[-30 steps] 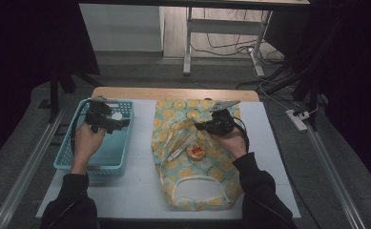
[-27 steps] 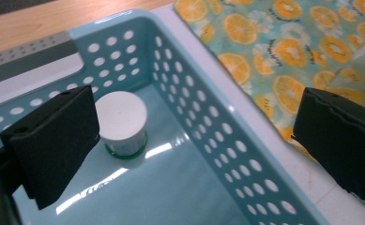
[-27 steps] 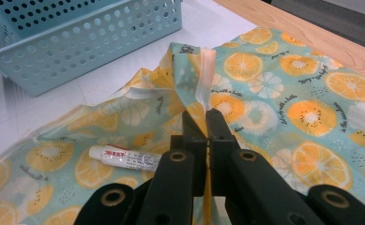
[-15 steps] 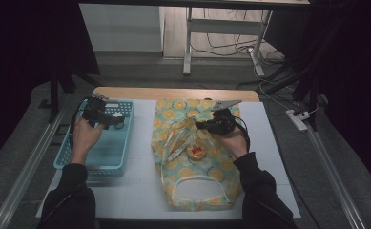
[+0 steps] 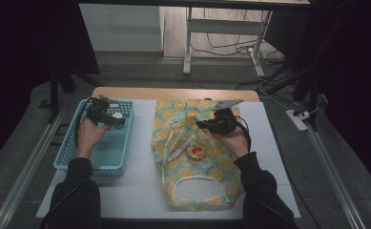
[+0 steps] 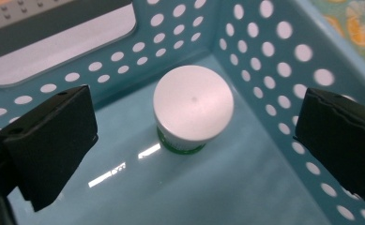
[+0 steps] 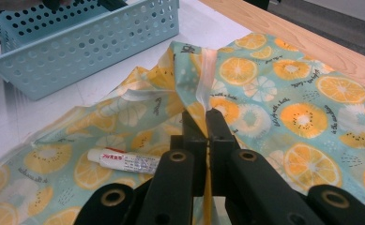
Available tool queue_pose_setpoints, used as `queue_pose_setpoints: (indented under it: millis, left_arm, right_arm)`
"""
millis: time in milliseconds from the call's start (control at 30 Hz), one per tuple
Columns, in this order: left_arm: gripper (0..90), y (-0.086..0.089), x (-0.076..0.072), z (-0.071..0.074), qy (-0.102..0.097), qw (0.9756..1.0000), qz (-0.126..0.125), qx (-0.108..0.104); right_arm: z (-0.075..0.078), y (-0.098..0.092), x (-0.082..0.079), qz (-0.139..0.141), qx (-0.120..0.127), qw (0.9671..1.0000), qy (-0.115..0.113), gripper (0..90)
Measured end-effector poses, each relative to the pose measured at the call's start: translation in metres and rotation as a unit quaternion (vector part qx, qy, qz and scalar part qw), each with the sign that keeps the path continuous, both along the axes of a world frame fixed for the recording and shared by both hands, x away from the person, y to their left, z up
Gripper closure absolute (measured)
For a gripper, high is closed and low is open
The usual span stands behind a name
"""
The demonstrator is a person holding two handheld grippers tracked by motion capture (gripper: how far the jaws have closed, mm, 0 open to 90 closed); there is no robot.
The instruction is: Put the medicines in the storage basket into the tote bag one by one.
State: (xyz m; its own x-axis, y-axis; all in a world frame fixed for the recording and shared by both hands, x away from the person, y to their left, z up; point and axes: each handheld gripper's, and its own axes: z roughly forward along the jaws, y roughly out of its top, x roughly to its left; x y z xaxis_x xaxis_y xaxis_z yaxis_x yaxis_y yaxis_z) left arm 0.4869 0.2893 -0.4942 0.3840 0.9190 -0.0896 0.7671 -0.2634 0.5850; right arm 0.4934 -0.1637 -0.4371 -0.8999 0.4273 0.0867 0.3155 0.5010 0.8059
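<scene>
My left gripper [image 6: 196, 117] hangs open inside the light blue perforated basket [image 5: 61, 162]. Its jaws stand wide on either side of a small jar with a white lid [image 6: 189, 93], without touching it. The jar stands upright in the basket's far corner [image 5: 118, 115], where my left gripper [image 5: 115, 120] also shows. My right gripper [image 7: 202, 117] is shut on a raised fold of the orange-slice print fabric bag [image 7: 283, 108], holding the fold up off the table [image 5: 200, 125]. A small white tube [image 7: 124, 160] lies on the fabric beside that fold.
The bag [image 5: 192, 107] lies spread over the middle of the white table mat [image 5: 140, 191], with its white-trimmed end near me. A small round orange and red item [image 5: 196, 152] sits on it next to the tube [image 5: 176, 152]. A wooden table edge [image 5: 173, 93] runs behind.
My left hand has shifted a little toward the basket's far end and sunk lower into it. The right gripper has kept still on the fabric.
</scene>
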Motion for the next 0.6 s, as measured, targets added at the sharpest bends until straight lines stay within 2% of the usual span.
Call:
queue_pose_setpoints:
  millis: [133,200,300,400,600]
  left_arm:
    - [0.0,-0.0008,0.0029,-0.0043,0.004,1.0,-0.001,-0.006]
    - [0.0,-0.0031,0.0047,-0.0064,0.015,0.9999,0.002,0.007]
    - [5.8,-0.0058,0.0058,-0.0078,0.022,0.9995,0.005,0.022]
    - [15.4,-0.0075,0.0057,-0.0073,0.022,0.9992,0.001,0.032]
    - [40.0,-0.0056,0.0039,-0.0043,0.018,0.9996,0.0,0.021]
  right_arm:
    - [0.0003,-0.0001,-0.0003,0.0,0.0,1.0,-0.001,89.6]
    - [0.0006,-0.0001,-0.0004,0.001,0.001,1.0,-0.002,89.6]
    - [0.001,-0.0003,-0.0004,0.002,0.001,1.0,-0.002,89.6]
    - [0.0009,-0.0001,-0.0007,0.002,0.001,1.0,-0.002,89.6]
    - [0.0014,0.0005,-0.0013,0.003,0.0,1.0,-0.003,89.6]
